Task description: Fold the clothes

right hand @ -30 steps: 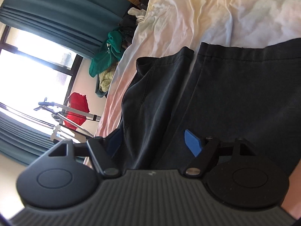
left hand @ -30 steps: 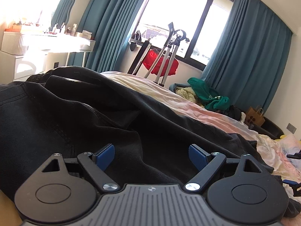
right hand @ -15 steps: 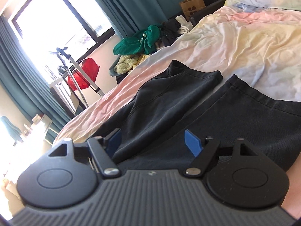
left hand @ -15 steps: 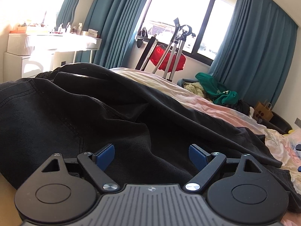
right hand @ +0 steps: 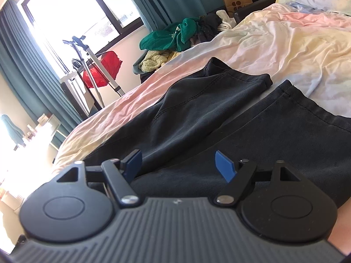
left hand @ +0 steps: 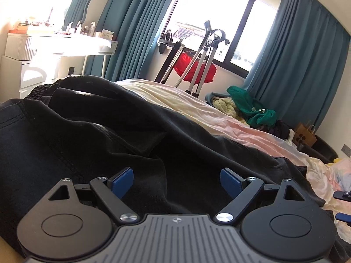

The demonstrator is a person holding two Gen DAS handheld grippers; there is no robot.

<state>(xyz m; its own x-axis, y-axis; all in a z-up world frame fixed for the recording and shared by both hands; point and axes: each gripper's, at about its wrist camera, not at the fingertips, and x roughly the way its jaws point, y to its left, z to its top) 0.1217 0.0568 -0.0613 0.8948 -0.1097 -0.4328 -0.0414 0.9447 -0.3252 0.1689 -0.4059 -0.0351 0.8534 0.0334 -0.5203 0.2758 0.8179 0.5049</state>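
Note:
Black trousers (left hand: 92, 135) lie spread and rumpled on the bed; the two legs (right hand: 197, 109) run away from me in the right wrist view. My left gripper (left hand: 176, 180) is open and empty, low over the dark cloth near the waist end. My right gripper (right hand: 178, 164) is open and empty, just above the near trouser leg (right hand: 285, 135). The right gripper's blue-tipped fingers (left hand: 342, 215) peek in at the right edge of the left wrist view.
The bed (right hand: 274, 35) has a pale pink and yellow sheet. A pile of green and yellow clothes (right hand: 173, 37) lies beside it, with a brown paper bag (right hand: 237, 0). A stand with a red cloth (left hand: 195, 65) is by the window; a white dresser (left hand: 50, 52) stands left.
The right wrist view has swung from tilted sideways to nearly level, with the gripper low over the trouser legs. The left gripper has shifted slightly. Both grippers have stayed open.

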